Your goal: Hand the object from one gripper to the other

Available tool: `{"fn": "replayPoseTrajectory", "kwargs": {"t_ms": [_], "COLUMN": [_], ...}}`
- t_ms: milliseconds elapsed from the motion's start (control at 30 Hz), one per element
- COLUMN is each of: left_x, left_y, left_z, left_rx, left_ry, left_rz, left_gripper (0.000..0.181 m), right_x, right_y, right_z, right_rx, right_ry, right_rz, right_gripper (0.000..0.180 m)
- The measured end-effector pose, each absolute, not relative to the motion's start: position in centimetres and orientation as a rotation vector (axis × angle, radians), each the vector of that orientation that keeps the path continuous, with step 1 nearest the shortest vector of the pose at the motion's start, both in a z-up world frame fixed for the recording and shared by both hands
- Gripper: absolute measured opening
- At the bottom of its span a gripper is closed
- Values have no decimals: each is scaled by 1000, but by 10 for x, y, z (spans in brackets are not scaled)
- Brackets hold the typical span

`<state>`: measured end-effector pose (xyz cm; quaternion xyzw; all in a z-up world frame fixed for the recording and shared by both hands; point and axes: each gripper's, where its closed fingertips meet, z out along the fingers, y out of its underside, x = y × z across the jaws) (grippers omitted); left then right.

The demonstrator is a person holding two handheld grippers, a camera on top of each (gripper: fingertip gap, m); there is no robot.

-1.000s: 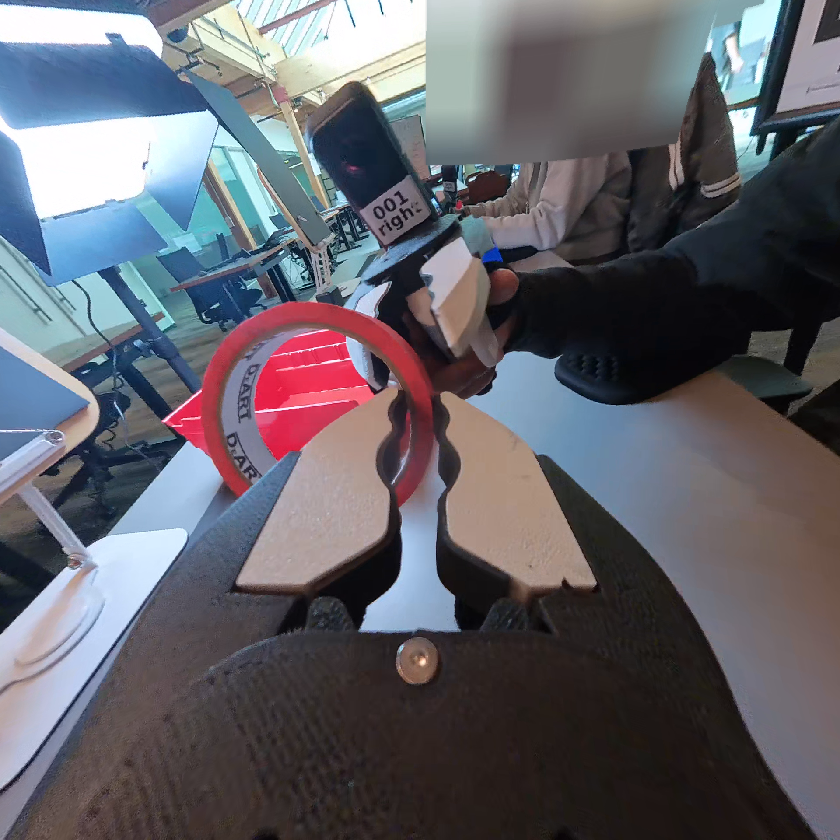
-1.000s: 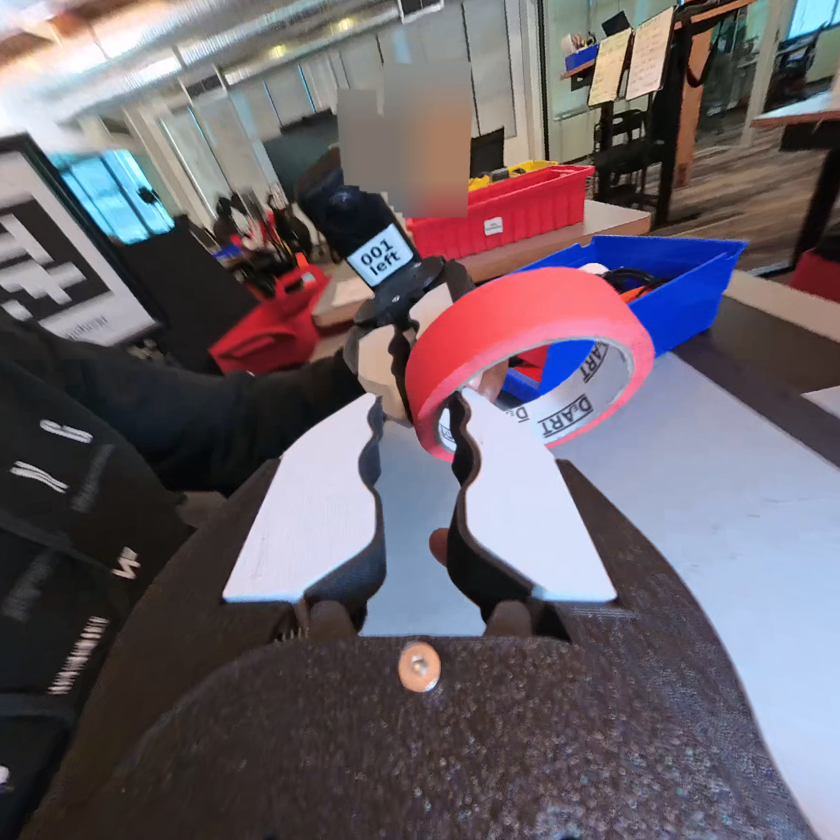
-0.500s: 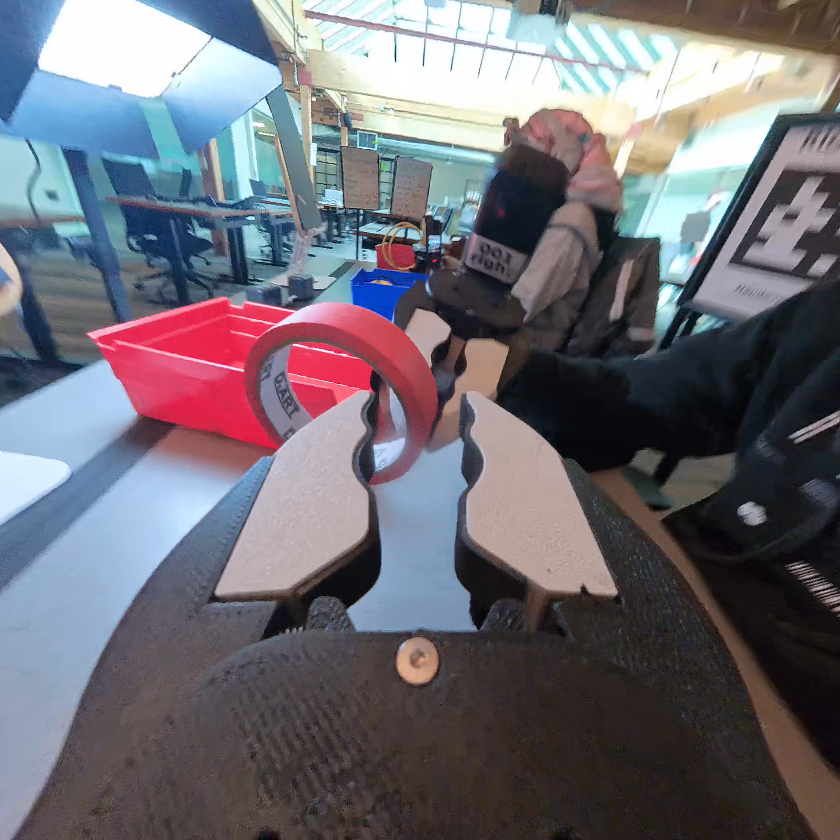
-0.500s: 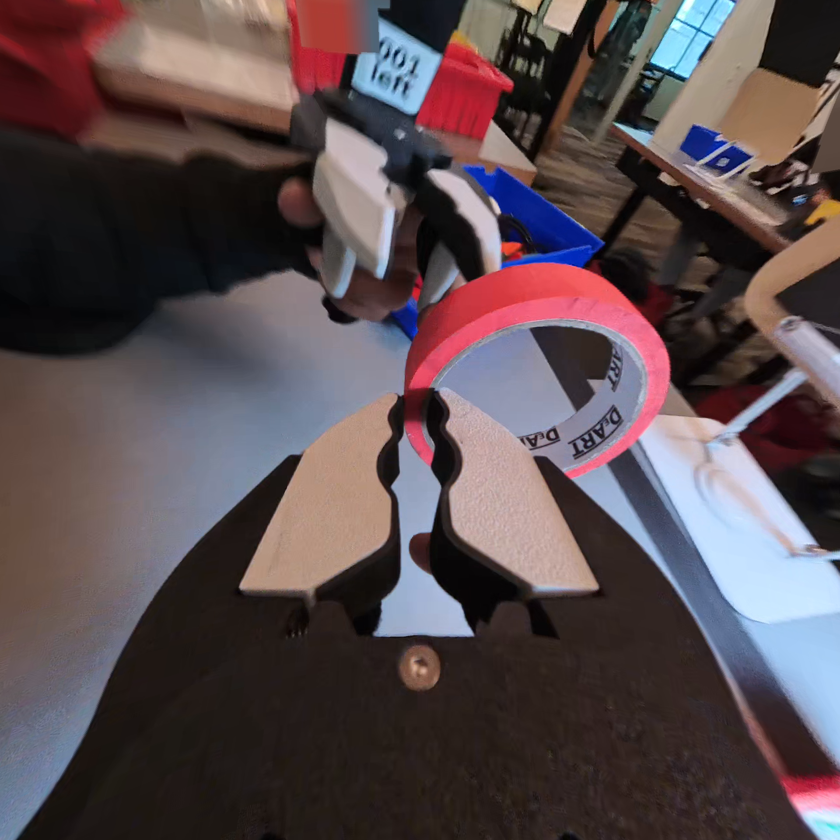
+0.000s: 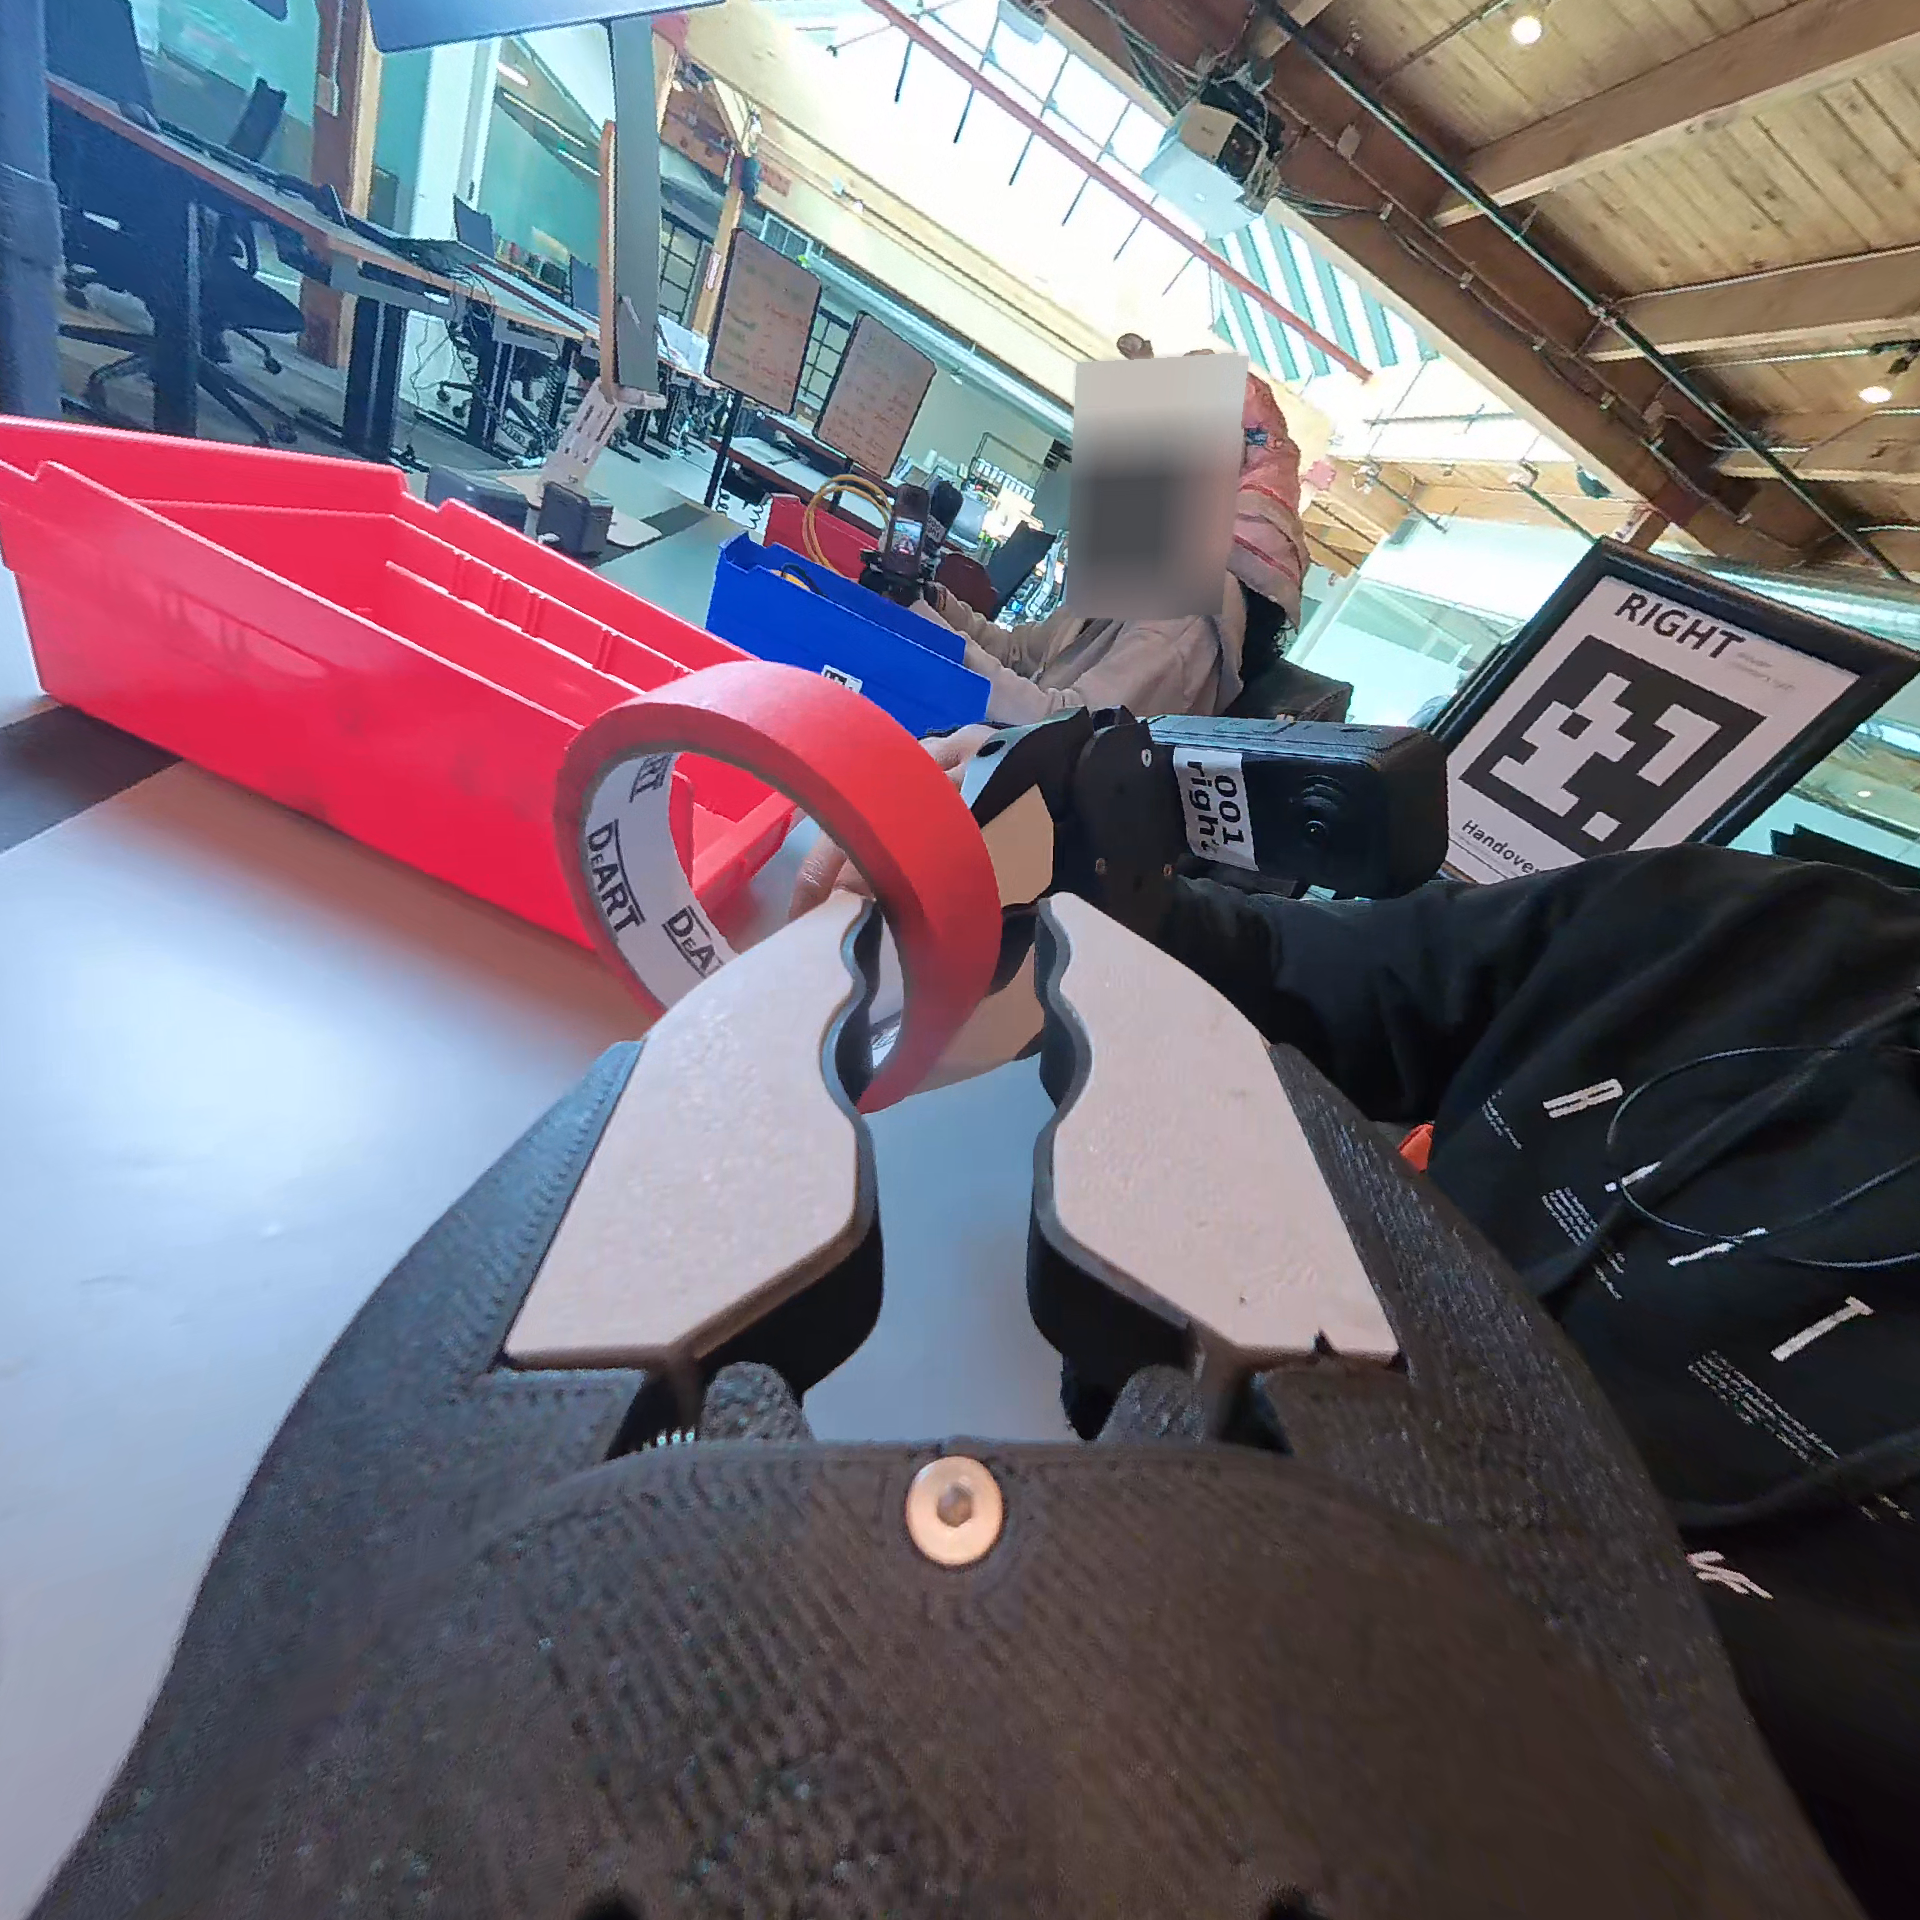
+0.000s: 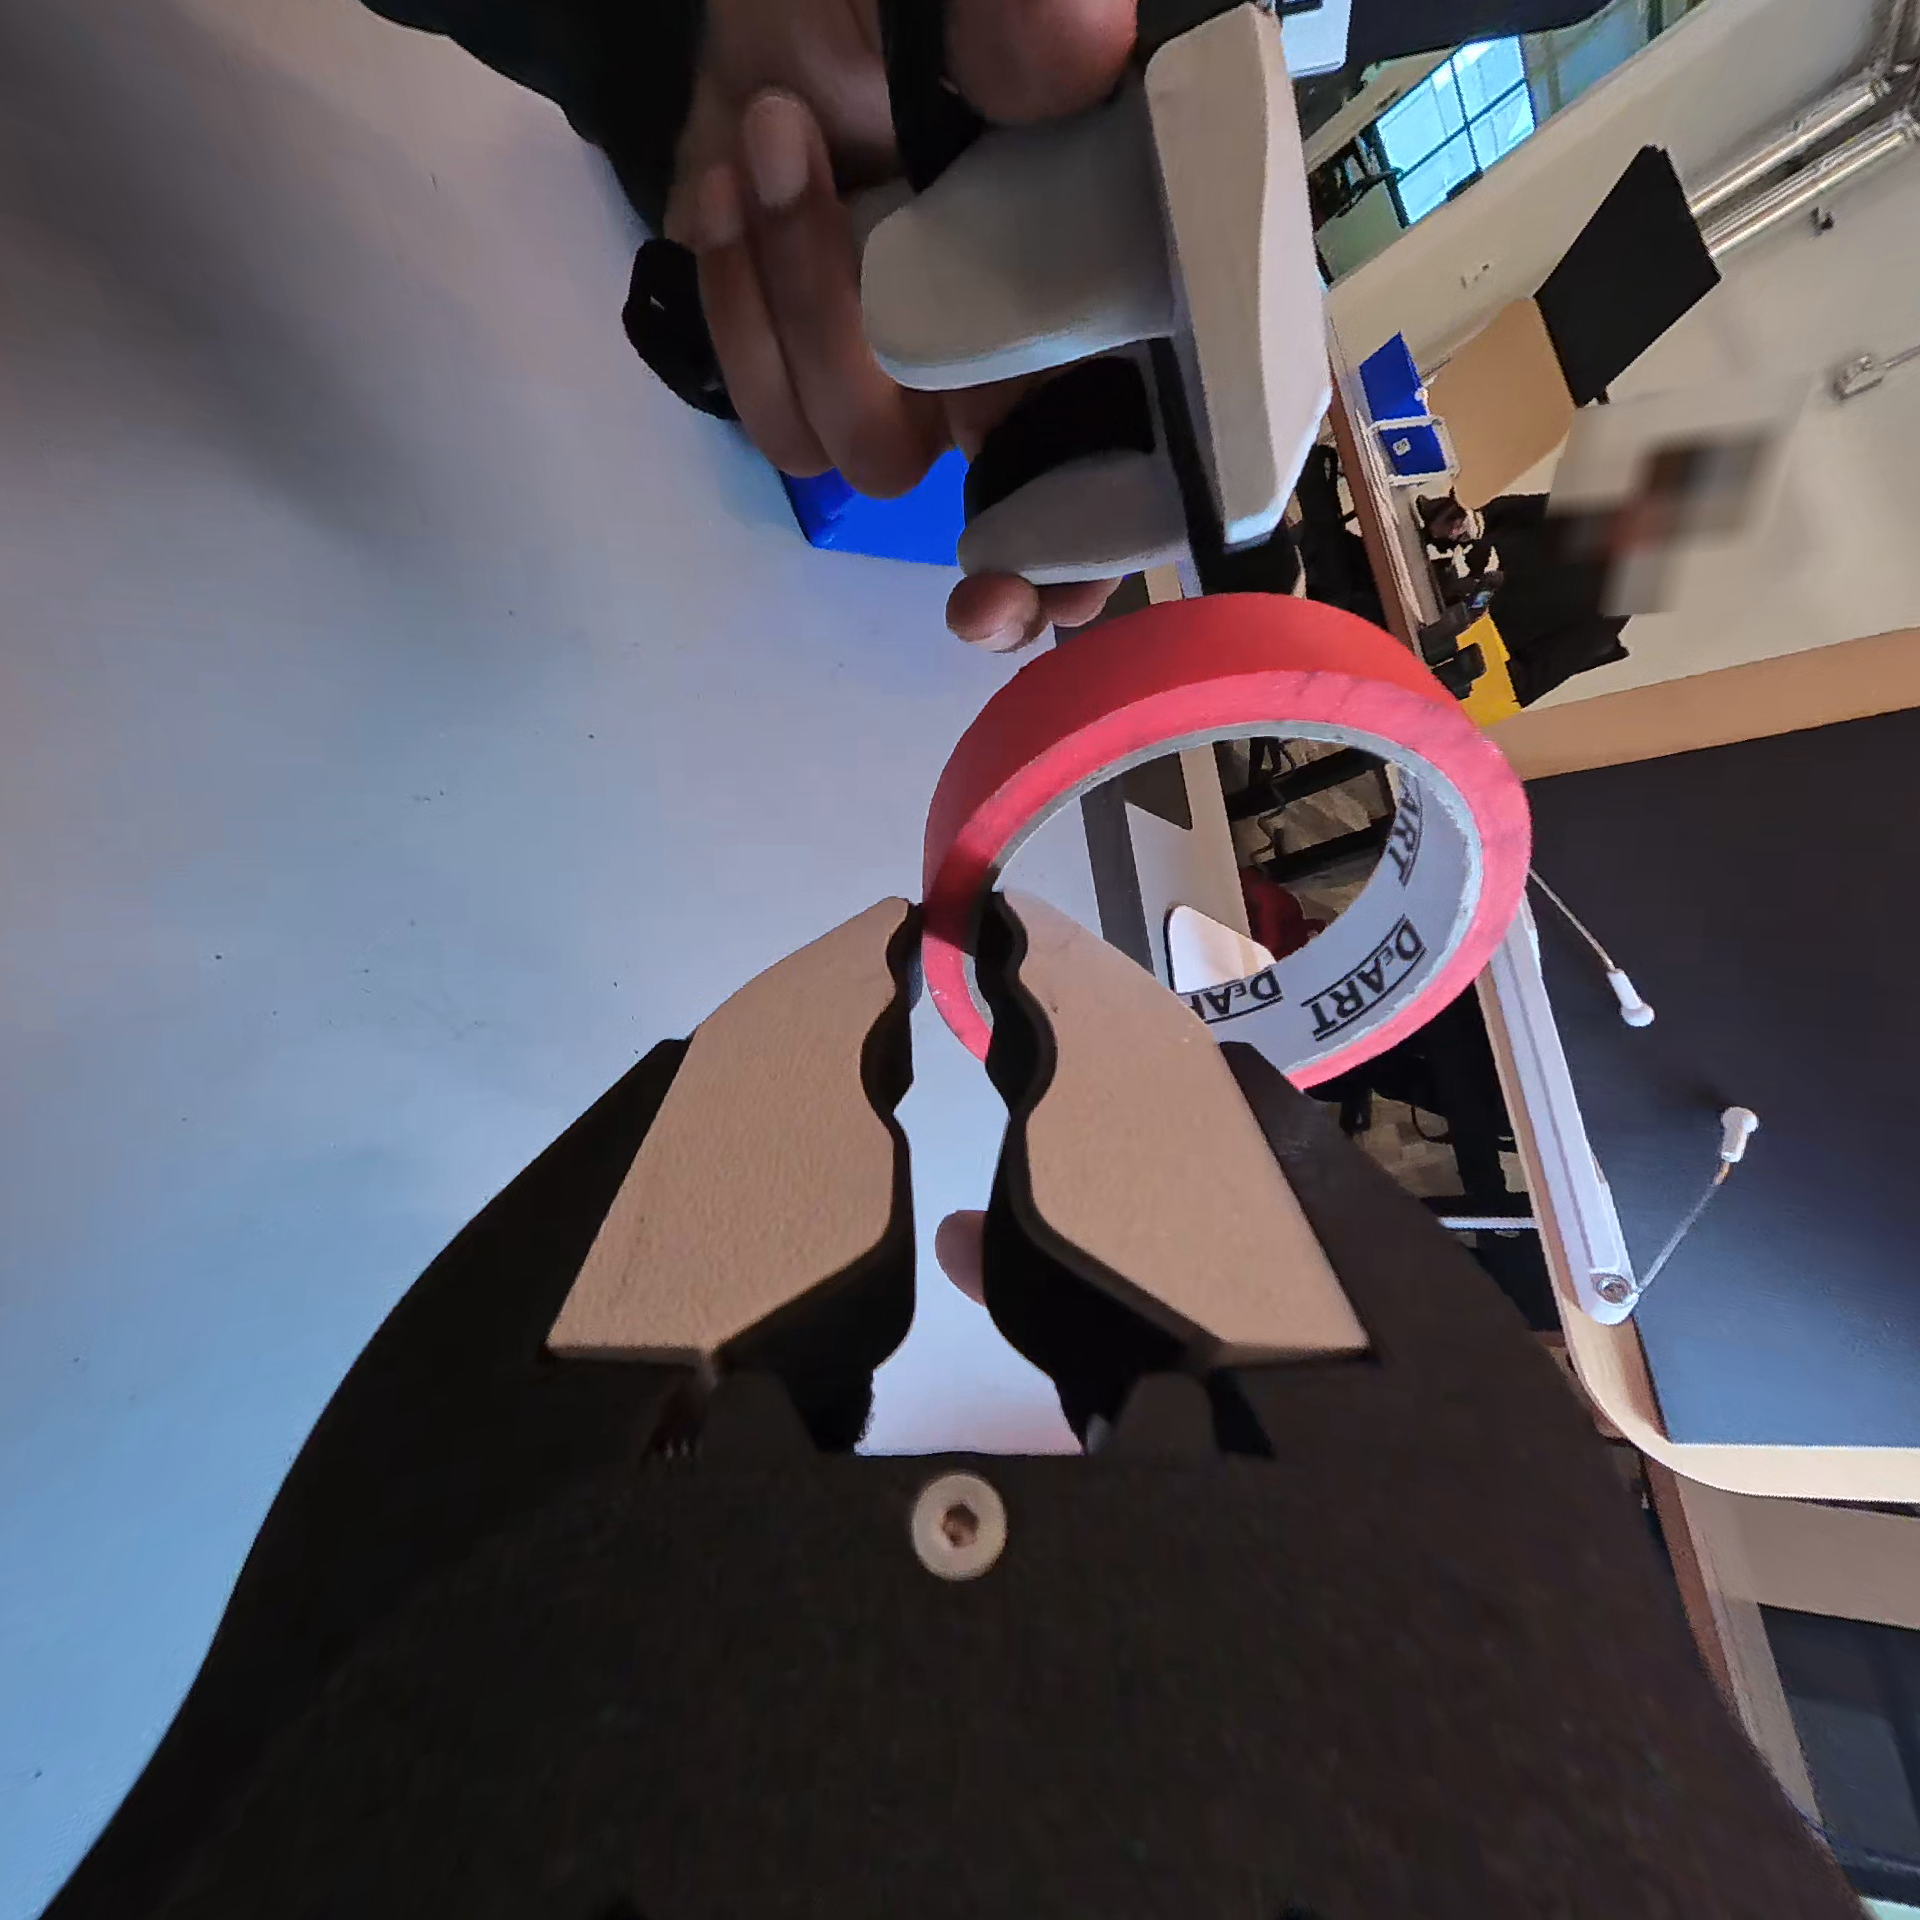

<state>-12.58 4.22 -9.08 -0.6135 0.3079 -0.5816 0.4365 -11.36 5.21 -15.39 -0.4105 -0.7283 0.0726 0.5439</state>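
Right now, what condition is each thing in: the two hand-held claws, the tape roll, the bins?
Left gripper: open, fingers apart around the roll's wall.
Right gripper: shut on the roll's wall.
Red masking tape roll: held in the air, off the table.
Red plastic bin: on the table, looks empty.

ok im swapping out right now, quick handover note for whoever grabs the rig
Right gripper: shut on the red tape roll, pinching the roll's wall.
Left gripper: open; the roll's wall sits between its fingers, but the right finger stands clear of it, so it has no grip.
The roll is held in the air above the grey table, near the red bin.
Done: the right gripper has taken hold and the left has let go.
Left: draw the left gripper back off the roll.
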Motion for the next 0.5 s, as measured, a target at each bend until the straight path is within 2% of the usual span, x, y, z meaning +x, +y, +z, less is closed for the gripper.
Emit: {"fn": "replayPoseTrajectory", "kwargs": {"t_ms": [167,233,400,500], "left_x": [-126,-125,-121,-115], "left_y": [41,39,40,38], "left_z": [-90,-91,-92,-91], "left_rx": [-1512,-1507,-1489,-1465], "left_ry": [769,790,869,937], "left_rz": [-1473,-1459,-1293,-1159], "left_gripper": [23,13,12,11], "right_x": [-114,-114,-113,-110], "right_y": [51,51,54,56], "right_z": [-152,-152,-154,-151], "right_rx": [-944,-936,-965,-1070], "right_ry": [-1730,-1730,-1715,-1683], "right_rz": [151,149,173,340], "right_gripper": [10,10,11,15]}}
